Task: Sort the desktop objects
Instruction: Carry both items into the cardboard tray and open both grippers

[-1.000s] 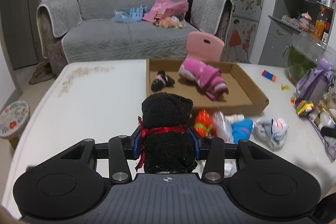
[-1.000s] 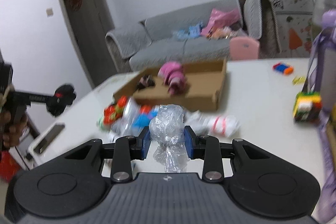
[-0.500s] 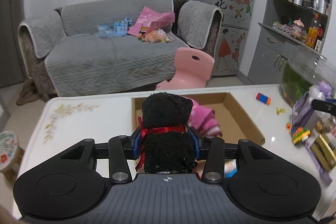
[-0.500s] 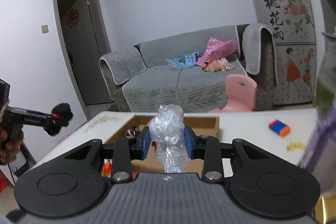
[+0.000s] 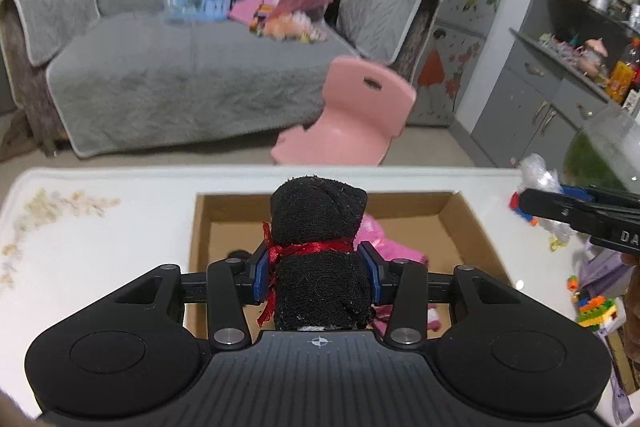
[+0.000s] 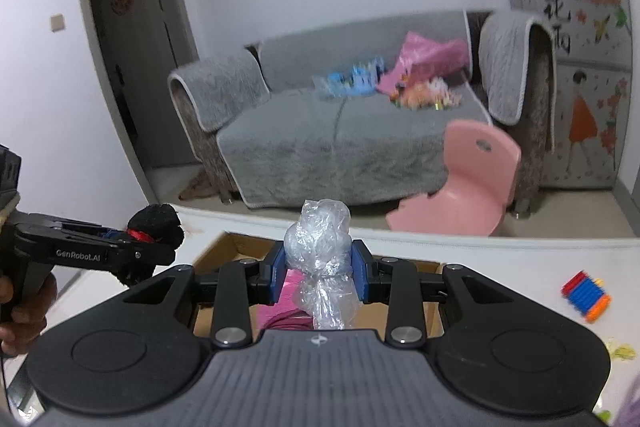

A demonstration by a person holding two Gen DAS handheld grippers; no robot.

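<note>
Since the earlier frames both grippers have been carried forward across the white table [image 5: 120, 187] until each is held over the cardboard box [image 5: 472, 223], which a second ago lay well ahead of them and is now partly hidden beneath their fingers; the loose heap of small items once seen in front of the box has passed out of view. The left gripper [image 5: 316, 277] is clenched on a black rolled sock [image 5: 318, 227] tied with a red ribbon [image 5: 308, 247], the blue pads being pressed against its two sides, and the sock is held upright above the near half of the box. The right gripper [image 6: 318, 277] is clamped on a crumpled clear plastic bag [image 6: 318, 243], which is likewise held above the box, towards its right side as seen from the left wrist view. Inside the box a pink bundle [image 5: 384, 243] is seen behind the sock, and a small dark item near the box's left wall is mostly hidden. To the right of the box, on the table, a blue and orange toy [image 6: 586, 297] and a multicoloured block toy [image 5: 598, 311] are seen. Beyond the box's far wall a pink child's chair [image 5: 356, 123] is seen on the floor, and behind it a grey sofa [image 5: 160, 67].
</note>
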